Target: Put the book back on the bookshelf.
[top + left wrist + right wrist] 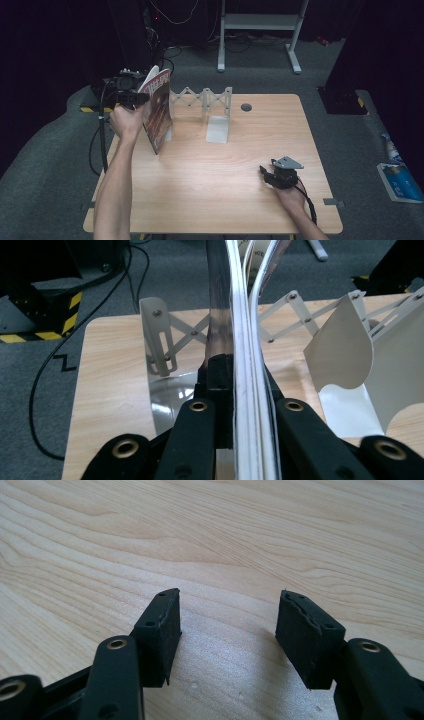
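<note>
A thin magazine with a reddish-brown cover stands on edge at the left end of a white expanding file rack. My left gripper is shut on its upper part, held by a hand above the table's back left. In the left gripper view the magazine runs edge-on between the black pads, its white pages pinched, with the rack's dividers on both sides. My right gripper rests low over the table's front right. Its jaws stand open over bare wood, with nothing inside my right gripper.
The wooden table has a grey cable hole near its back edge. A white metal stand and cables sit on the floor behind. A blue and white packet lies on the floor at the right.
</note>
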### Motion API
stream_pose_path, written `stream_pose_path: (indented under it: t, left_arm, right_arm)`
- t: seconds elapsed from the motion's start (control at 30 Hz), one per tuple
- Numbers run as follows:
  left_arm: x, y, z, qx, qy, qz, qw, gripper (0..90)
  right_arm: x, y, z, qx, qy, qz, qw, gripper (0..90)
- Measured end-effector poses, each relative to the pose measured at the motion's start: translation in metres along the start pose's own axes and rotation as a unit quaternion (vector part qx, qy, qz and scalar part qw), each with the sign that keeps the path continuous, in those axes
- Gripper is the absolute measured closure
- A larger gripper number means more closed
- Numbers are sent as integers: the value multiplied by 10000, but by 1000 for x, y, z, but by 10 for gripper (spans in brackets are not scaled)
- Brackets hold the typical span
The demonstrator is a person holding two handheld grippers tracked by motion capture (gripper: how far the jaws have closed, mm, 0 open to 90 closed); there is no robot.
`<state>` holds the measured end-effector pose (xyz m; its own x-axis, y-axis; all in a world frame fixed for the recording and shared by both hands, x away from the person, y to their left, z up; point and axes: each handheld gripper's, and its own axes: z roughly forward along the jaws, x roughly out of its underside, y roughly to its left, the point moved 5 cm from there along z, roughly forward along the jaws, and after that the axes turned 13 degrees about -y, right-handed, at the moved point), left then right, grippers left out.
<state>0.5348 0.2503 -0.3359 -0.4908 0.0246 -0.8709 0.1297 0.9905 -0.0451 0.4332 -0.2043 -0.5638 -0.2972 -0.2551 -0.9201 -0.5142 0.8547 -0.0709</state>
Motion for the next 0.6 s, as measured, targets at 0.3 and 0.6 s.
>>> stream_pose_path:
  t: [0.3, 0.6]
  left_arm:
    - [0, -4, 6, -6, -168, -6, 9999, 838]
    - [13, 3, 12, 31, -365, -352, 9987, 837]
  right_arm:
    - [0, 0, 0, 1, 0, -1, 10000, 432]
    - [0, 0, 0, -2, -3, 6, 10000, 432]
